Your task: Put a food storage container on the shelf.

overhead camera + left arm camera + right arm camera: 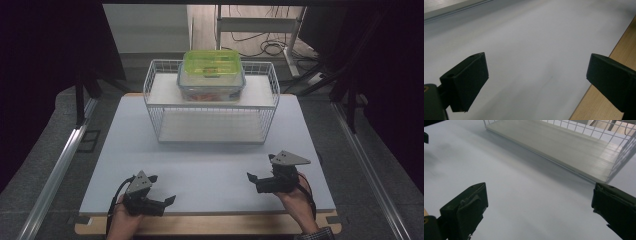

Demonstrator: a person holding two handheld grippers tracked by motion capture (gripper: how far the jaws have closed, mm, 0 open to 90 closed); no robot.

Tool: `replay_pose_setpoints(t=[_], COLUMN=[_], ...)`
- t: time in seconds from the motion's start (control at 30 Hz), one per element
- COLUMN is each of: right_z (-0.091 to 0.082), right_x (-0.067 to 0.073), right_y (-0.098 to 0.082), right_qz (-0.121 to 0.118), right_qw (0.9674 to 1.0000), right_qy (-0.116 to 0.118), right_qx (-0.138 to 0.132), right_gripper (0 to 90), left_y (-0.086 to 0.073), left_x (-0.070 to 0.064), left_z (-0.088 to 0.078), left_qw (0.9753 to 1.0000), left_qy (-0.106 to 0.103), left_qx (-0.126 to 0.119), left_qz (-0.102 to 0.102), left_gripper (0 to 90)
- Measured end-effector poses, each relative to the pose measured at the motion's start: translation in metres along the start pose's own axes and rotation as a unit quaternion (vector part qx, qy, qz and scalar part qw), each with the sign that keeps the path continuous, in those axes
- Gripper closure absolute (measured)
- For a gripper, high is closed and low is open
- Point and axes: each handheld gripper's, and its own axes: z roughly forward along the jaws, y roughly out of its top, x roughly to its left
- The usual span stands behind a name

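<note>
Currently spread wide and empty: left claw (pixel 161 191), low near the table's (pixel 210 170) front edge, wooden border just right of its jaws. Likewise spread, holding nothing: right claw (pixel 261 176), bare surface ahead up to the wire rack (pixel 212 107). Atop the rack's upper shelf, well beyond both: green-lidded box (pixel 211 74).

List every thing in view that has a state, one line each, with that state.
left gripper: open, empty, low over the table near its front edge.
right gripper: open, empty, low over the table.
container: lidded, upright on the rack's upper shelf, orange contents inside.
green lid: on the container.
wire rack: upright; lower shelf bare.
</note>
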Motion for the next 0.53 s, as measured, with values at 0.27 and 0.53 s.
replay_pose_setpoints(t=[0.27, 0.53], right_z=[0.004, 0.013], right_x=[-0.001, 0.000], right_y=[-0.017, -0.026], right_qz=[-0.005, -0.014], right_qw=[0.9996, 0.9984], right_qy=[-0.007, -0.011], right_qx=[0.025, 0.054], right_gripper=[0.9, 0.9], left_y=[0.000, 0.001], left_x=[-0.001, -0.001], left_z=[0.001, 0.002], left_qw=[1.0000, 1.0000], left_qy=[-0.001, -0.003], left_qx=[0.003, 0.004], left_qz=[0.002, 0.002], left_gripper=[4.0, 4.0])
